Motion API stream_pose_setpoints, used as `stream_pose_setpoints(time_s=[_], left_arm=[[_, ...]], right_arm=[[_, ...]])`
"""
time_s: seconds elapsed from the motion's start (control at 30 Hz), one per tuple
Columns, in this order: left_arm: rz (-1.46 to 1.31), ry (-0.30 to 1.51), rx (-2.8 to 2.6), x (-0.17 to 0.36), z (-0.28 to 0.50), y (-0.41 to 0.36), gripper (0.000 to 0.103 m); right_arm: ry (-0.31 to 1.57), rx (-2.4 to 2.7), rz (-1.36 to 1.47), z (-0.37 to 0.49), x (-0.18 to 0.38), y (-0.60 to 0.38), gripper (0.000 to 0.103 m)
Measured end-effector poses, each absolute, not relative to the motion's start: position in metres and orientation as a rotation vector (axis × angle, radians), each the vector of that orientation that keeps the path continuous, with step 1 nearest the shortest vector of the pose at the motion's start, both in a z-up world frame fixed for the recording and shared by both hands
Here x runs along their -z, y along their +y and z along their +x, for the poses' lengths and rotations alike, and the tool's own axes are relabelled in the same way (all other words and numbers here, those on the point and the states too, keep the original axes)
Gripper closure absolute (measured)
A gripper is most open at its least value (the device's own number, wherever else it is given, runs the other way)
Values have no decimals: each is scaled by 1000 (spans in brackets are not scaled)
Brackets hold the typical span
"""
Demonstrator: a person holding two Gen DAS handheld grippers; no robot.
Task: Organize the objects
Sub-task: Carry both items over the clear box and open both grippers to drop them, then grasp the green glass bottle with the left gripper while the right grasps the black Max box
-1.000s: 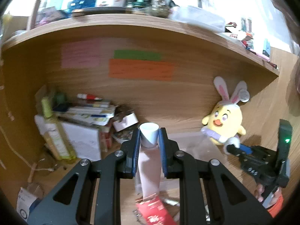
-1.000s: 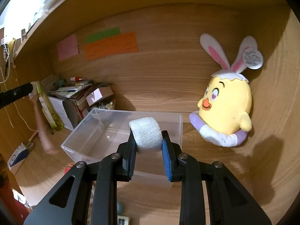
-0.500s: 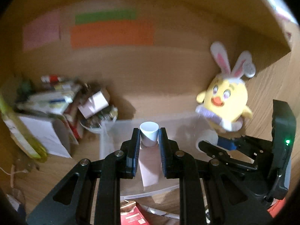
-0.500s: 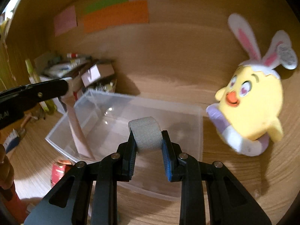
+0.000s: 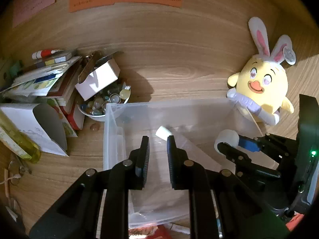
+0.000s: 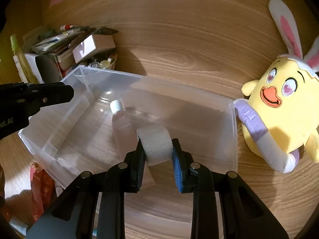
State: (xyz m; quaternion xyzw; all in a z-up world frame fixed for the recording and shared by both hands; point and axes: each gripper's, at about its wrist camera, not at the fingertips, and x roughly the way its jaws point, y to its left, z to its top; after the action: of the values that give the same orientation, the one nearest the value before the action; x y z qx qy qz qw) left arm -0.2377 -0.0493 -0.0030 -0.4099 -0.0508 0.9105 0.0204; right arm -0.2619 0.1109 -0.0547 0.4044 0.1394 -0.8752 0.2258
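A clear plastic bin (image 5: 108, 131) (image 6: 232, 123) stands on the wooden desk. A clear bottle with a white cap (image 5: 163, 132) (image 6: 116, 106) lies on the bin's floor. My left gripper (image 5: 157, 149) is open and empty above the bin, its jaws apart over the bottle. My right gripper (image 6: 158, 149) is shut on a white foam roll (image 6: 156, 144) and holds it over the bin's near side. The roll and right gripper also show in the left wrist view (image 5: 227, 140).
A yellow bunny-eared plush (image 5: 263, 85) (image 6: 279, 103) sits against the bin's right end. A bowl of glass pebbles (image 5: 103, 101), a small cardboard box (image 5: 97, 79) and stacked books and papers (image 5: 39, 79) crowd the left. A red packet (image 6: 38, 185) lies in front of the bin.
My left gripper moved over the bin, opened and let go of the bottle, which now lies in the bin. My right gripper came closer over the bin with the roll.
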Motion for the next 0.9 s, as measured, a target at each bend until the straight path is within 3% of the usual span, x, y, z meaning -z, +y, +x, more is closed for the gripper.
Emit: stream_pose_setpoints(time_s=[0.1, 0.17, 0.27, 0.53, 0.67, 0.9], left_arm=[[-1263, -144, -2817, -1, -232, -49, 82], [-1241, -126, -2825, -8, -224, -47, 72], [-1179, -84, -2860, -20, -207, -44, 47], [-996, 4, -2924, -50, -135, -38, 8], [-957, 18, -2925, -53, -99, -35, 6], [-1000, 47, -2927, -27, -52, -30, 6]], right_arm=[[415, 2416, 1117, -258, 55, 108, 78], [413, 2428, 1108, -256, 51, 110, 67], [391, 2455, 1068, -246, 39, 117, 55], [382, 2541, 865, -188, -8, 143, 31], [349, 2550, 791, -148, -21, 159, 25], [278, 2531, 786, -95, -11, 180, 24]])
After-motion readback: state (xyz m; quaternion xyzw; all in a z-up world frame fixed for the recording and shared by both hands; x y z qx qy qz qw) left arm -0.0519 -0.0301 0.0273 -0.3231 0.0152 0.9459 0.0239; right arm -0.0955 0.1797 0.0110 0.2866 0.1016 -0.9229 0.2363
